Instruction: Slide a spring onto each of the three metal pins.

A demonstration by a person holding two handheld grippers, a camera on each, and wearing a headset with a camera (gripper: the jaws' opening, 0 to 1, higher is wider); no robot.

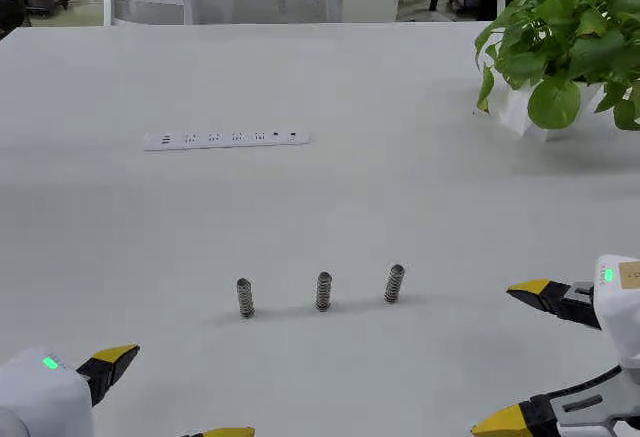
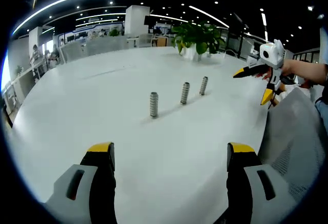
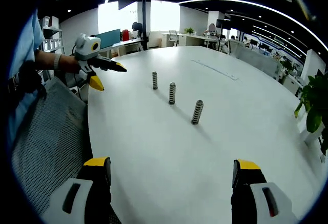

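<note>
Short of springs (image 1: pixel 323 291) | left gripper (image 1: pixel 170 395) splayed | right gripper (image 1: pixel 510 355) splayed (both hovering)

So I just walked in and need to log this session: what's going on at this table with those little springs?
A person holds a gripper in each hand at a white table. Three springs stand in a row on it: the left spring, the middle spring and the right spring, which leans slightly. Presumably each sits on a pin, but no pin can be made out. The left gripper and the right gripper hang near the table's near edge, both open, empty and apart from the springs.
</note>
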